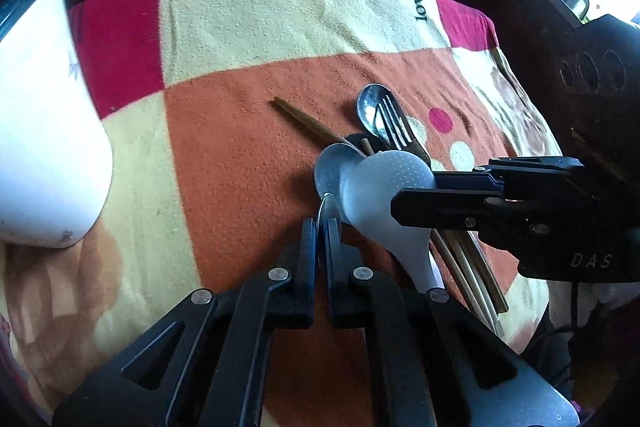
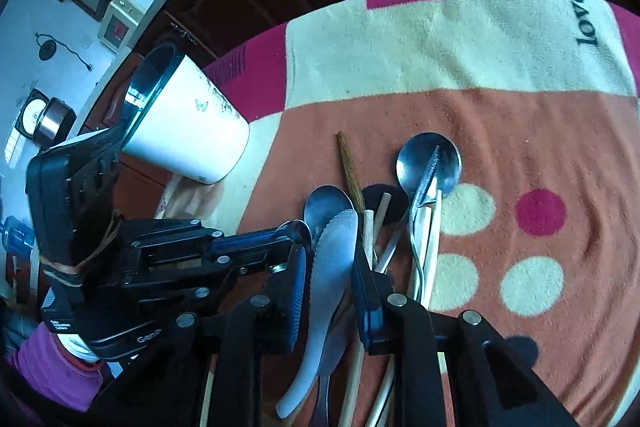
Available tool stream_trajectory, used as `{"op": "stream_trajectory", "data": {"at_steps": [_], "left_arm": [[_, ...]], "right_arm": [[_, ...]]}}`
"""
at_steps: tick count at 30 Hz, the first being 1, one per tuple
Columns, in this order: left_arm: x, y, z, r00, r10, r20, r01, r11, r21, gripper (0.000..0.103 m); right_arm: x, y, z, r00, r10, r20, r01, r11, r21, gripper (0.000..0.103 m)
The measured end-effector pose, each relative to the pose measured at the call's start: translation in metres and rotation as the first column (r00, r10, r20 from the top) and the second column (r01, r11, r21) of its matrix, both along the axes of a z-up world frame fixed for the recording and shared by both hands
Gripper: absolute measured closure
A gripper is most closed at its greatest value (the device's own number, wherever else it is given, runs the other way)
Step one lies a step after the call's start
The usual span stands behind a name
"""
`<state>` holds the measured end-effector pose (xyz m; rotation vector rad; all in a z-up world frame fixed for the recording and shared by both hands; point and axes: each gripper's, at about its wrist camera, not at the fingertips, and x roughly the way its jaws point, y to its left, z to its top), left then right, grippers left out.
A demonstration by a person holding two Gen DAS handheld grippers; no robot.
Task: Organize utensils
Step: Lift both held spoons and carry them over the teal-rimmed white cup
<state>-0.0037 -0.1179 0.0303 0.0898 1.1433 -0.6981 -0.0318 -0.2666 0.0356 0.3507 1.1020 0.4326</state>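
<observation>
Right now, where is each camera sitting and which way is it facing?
Left wrist: on the left hand-held gripper, angled down at the blanket; its fingers pinch a small spoon; the right hand-held gripper enters from the right.
Right wrist: on the right hand-held gripper, angled down; the white rice paddle lies between its fingers; the left hand-held gripper and a purple sleeve show left.
Shared: paddle, fork, white cup, blanket.
</observation>
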Motion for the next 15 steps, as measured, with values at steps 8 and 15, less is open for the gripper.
{"op": "stream_trajectory", "data": {"at_steps": [8, 15], "left_arm": [[-0.008, 0.018, 0.02, 0.998, 0.054, 0.027, -0.053, 0.998, -0.039, 0.102], [-0.023, 0.042, 0.057, 0.989, 0.113, 0.097, -0.105, 0.991, -0.087, 0.102]], "right_arm": [[-0.013, 0.0, 0.024, 0.997, -0.009, 0.075, 0.007, 1.0, 0.023, 0.1], [-0.028, 0.007, 0.061, 0.983, 0.01, 0.185, -0.006, 1.0, -0.024, 0.1]]}}
